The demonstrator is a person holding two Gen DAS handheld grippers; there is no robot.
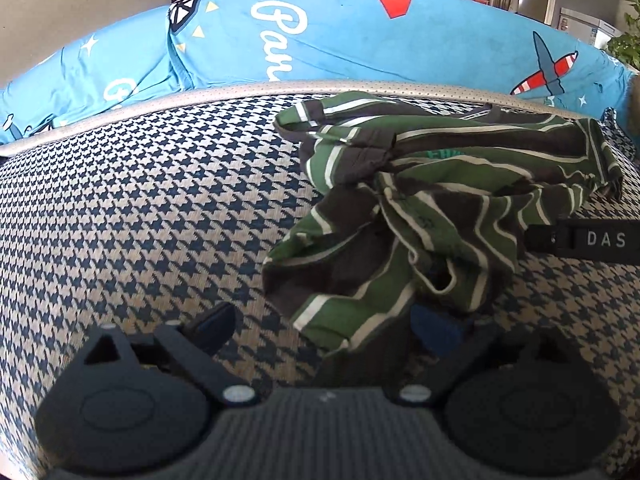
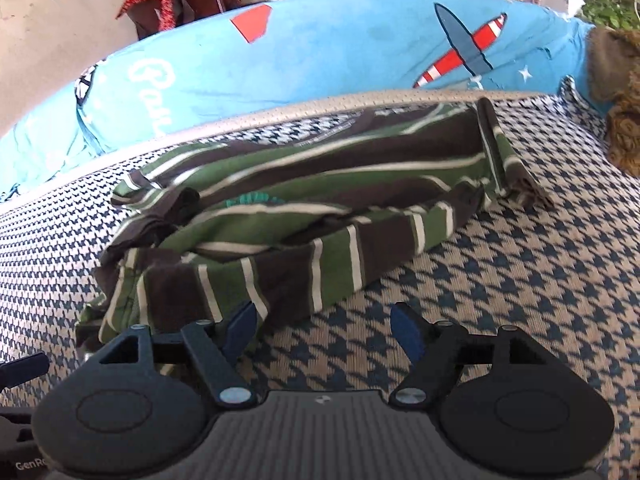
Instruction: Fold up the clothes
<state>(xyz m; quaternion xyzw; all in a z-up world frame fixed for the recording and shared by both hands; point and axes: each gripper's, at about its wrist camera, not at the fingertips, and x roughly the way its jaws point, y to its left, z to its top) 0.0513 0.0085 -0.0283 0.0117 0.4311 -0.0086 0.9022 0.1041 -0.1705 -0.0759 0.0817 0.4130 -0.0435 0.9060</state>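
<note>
A crumpled shirt [image 1: 432,200] with green, brown and white stripes lies on the houndstooth-patterned surface [image 1: 140,208], right of centre in the left wrist view. My left gripper [image 1: 324,330] is open wide, and a lower corner of the shirt lies between its fingers, close to the right fingertip [image 1: 436,334]. In the right wrist view the shirt [image 2: 304,200] stretches across the middle. My right gripper [image 2: 323,332] is open just in front of its near hem, with the left fingertip [image 2: 240,330] at the cloth's edge and only bare surface between the fingers.
A blue quilt [image 1: 340,40] printed with planes and lettering is bunched along the far edge. A brown furry thing [image 2: 624,136] sits at the far right. A black gripper part marked "DAS" [image 1: 592,240] reaches in from the right. Chairs and a fridge stand beyond.
</note>
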